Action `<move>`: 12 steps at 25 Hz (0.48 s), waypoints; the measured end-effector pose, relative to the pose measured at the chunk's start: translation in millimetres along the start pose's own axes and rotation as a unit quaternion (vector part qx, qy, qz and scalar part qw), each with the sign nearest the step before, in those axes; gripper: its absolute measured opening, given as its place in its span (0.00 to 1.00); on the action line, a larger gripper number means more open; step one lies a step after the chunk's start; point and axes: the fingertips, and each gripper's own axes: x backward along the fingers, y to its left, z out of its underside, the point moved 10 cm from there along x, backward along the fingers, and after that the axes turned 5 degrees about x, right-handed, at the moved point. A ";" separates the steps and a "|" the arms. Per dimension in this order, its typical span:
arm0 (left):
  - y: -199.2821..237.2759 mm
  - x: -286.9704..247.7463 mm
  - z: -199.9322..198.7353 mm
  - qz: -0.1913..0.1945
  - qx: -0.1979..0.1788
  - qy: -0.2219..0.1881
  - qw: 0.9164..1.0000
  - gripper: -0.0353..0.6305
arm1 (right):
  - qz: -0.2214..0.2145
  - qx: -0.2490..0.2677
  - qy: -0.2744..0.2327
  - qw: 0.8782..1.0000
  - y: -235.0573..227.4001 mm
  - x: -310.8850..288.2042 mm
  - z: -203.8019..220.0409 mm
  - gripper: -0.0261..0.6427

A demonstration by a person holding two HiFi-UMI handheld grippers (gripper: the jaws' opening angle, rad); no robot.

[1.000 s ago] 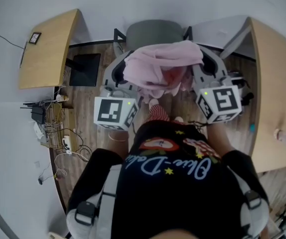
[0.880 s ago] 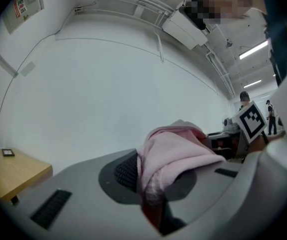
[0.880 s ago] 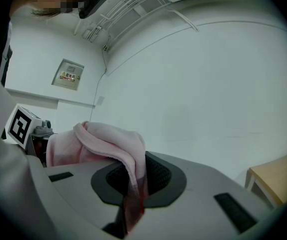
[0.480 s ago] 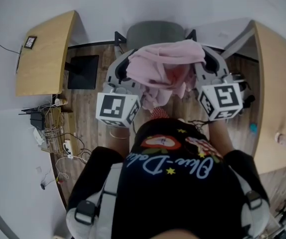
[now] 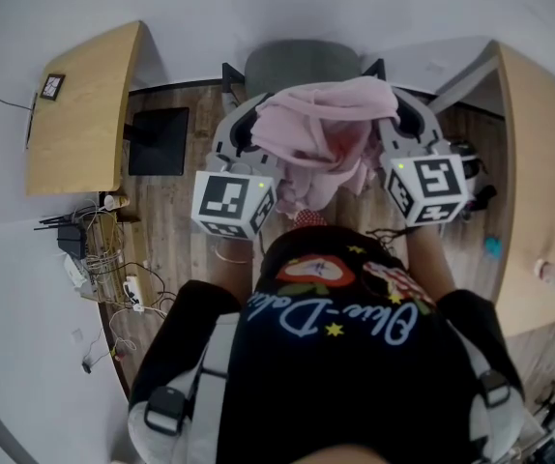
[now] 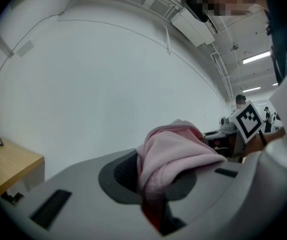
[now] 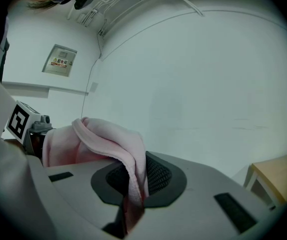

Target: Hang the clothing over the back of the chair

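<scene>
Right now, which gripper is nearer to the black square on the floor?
Left. The left gripper is just beside the black square; the right gripper is across the pink clothing from it.

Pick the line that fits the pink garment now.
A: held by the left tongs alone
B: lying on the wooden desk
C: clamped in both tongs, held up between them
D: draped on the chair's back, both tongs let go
C: pink cloth is pinched in the left tongs and in the right tongs, and the garment spans them in front of the chair.
</scene>
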 end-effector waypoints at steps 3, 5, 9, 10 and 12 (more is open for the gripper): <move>6.3 -4.7 1.7 0.004 -0.005 0.004 1.000 0.12 | 0.008 -0.005 0.006 1.000 0.0 -7.2 3.2 0.07; 10.6 -9.0 2.3 0.007 -0.004 0.007 1.000 0.12 | 0.015 -0.008 0.009 1.000 -0.6 -11.7 4.8 0.08; 18.7 -18.3 6.4 0.016 -0.003 0.016 1.000 0.12 | 0.026 -0.014 0.020 0.999 -2.8 -20.0 10.8 0.07; 20.4 -21.0 8.0 0.018 -0.003 0.019 1.000 0.12 | 0.027 -0.015 0.023 0.999 -3.6 -22.2 12.5 0.07; 22.8 -25.8 11.0 0.022 -0.003 0.022 1.000 0.12 | 0.026 -0.014 0.025 0.999 -4.8 -25.7 15.3 0.07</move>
